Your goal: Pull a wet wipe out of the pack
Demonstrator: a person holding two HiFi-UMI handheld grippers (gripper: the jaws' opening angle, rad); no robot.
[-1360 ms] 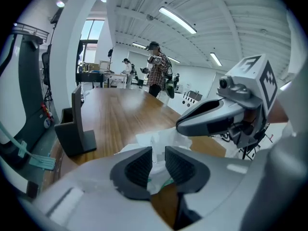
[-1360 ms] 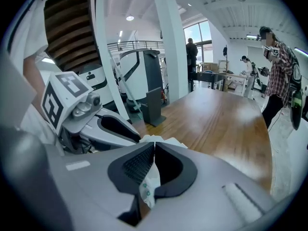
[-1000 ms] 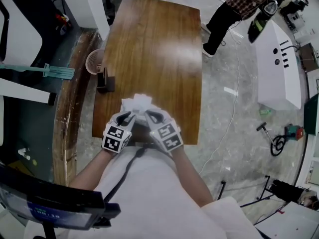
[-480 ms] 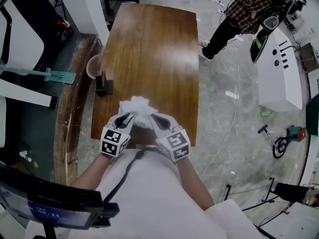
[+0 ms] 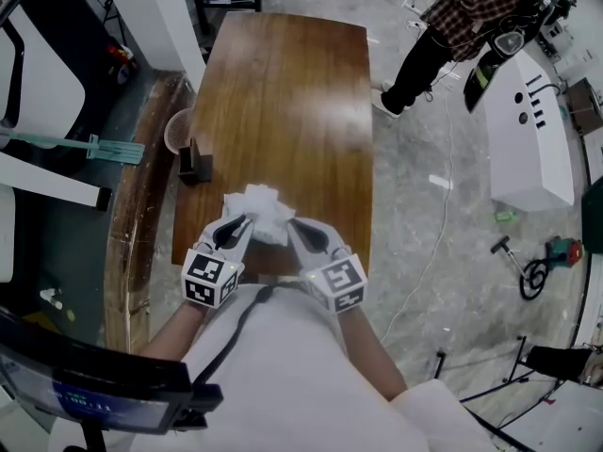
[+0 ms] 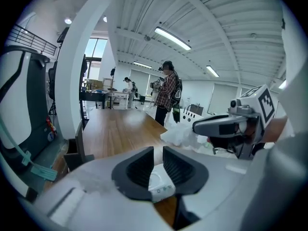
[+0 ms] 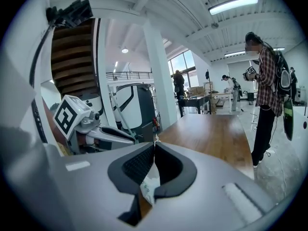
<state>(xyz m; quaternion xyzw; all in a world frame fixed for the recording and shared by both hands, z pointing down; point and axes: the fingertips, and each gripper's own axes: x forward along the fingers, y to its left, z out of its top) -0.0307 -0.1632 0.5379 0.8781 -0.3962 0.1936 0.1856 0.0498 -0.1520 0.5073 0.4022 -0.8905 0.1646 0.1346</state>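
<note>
Two hand-held grippers, one pack, one wipe: at the 6 o'clock end of a wooden table [image 5: 283, 92], the left gripper [image 5: 243, 222] and right gripper [image 5: 294, 224] angle inward with tips nearly meeting, each tilted slightly down. The left jaws are closing on the white pack [image 6: 156, 184] that fills their gap. The right jaws are pinched together on the crumpled wipe [image 5: 259, 203], which bunches beyond both tips toward 12 o'clock. One round basket [image 5: 176, 130] stands beside the table at 10 o'clock, its contents unclear; one person [image 5: 443, 36] stands at 1 o'clock
</note>
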